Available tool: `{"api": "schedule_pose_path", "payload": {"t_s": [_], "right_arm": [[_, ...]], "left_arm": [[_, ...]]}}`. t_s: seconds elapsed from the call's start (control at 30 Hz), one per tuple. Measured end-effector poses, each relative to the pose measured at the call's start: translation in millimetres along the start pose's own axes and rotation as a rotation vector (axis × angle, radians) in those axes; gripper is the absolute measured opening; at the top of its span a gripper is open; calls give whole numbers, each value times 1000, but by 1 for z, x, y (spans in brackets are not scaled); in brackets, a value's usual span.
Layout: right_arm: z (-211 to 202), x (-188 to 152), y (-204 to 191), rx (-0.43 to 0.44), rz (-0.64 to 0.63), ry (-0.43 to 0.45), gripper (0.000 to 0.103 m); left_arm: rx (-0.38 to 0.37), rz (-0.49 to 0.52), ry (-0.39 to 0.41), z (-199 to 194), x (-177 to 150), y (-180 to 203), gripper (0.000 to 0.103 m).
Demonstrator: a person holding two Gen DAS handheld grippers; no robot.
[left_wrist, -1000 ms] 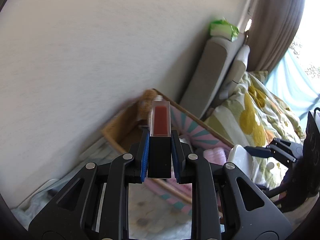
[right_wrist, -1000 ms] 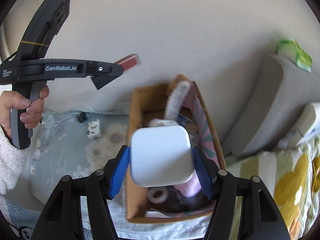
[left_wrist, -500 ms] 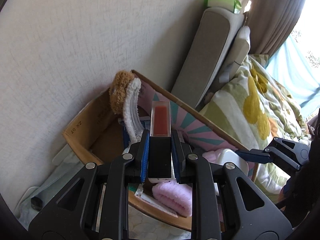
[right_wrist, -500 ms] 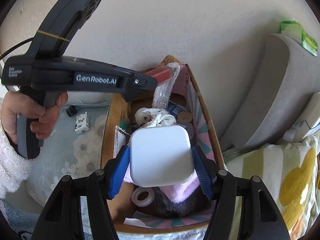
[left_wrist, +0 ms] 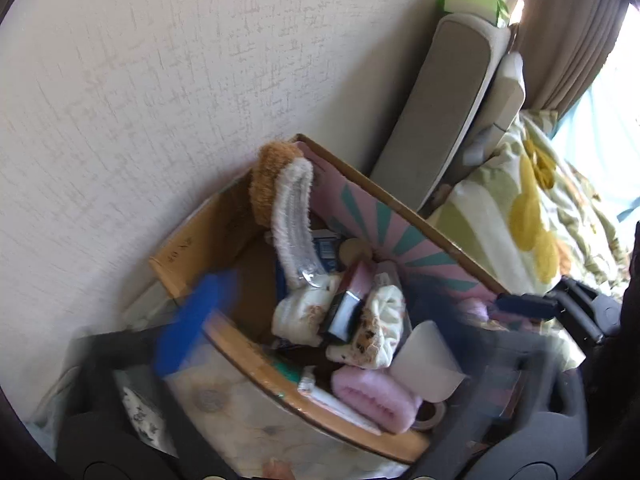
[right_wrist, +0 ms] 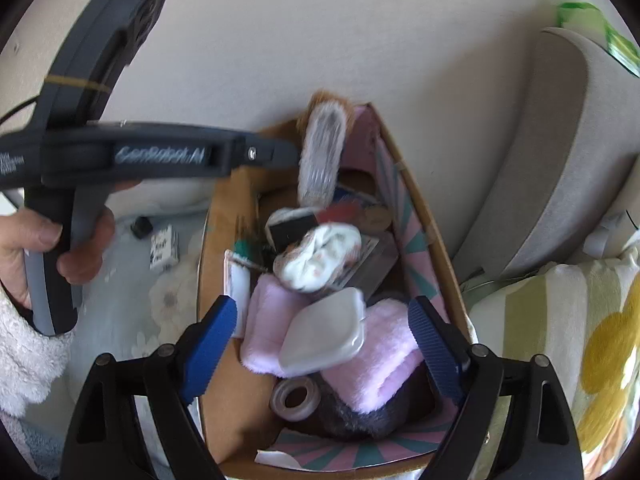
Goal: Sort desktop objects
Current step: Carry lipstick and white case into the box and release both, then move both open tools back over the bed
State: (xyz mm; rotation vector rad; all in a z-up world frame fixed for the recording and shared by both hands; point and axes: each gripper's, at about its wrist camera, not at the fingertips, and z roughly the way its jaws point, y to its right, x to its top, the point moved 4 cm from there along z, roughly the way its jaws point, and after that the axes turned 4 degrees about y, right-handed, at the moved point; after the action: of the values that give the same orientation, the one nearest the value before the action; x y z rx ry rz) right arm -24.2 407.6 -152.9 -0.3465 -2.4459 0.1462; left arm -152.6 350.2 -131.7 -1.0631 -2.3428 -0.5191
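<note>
In the right wrist view the right claw (right_wrist: 322,346) is wide open, its blue pads standing apart on both sides of the cardboard box (right_wrist: 208,280), and it holds nothing. Between the pads, down in the box, the white rounded case (right_wrist: 324,328) lies tilted on a pink fluffy cloth (right_wrist: 384,364), and just below it there is a tape roll (right_wrist: 296,398). A little farther in the box lies a white patterned cloth bundle (right_wrist: 316,254), and beside it the lip gloss tube (right_wrist: 304,222) with black cap and red body, resting loose among the other things. The left claw (left_wrist: 320,336) is also open, but its pads are blurred by motion; one blue pad (left_wrist: 192,320) shows near the left wall of the box. Behind these a fluffy brown and white slipper (right_wrist: 322,160) stands against the far corner, near the wall (right_wrist: 360,32).
</note>
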Motion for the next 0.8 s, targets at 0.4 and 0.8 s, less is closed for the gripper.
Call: {"api": "schedule_pose_path", "payload": {"t_s": [0.4,0.8], "right_arm": [[-10,-2,-7,-32,9,31,103],[-25,9,-39,-26,-92,23,103]], "left_arm": [[-23,-41,18,-9,-16,-2,103],[57,-67,133,-74,-39,-31,103]]}}
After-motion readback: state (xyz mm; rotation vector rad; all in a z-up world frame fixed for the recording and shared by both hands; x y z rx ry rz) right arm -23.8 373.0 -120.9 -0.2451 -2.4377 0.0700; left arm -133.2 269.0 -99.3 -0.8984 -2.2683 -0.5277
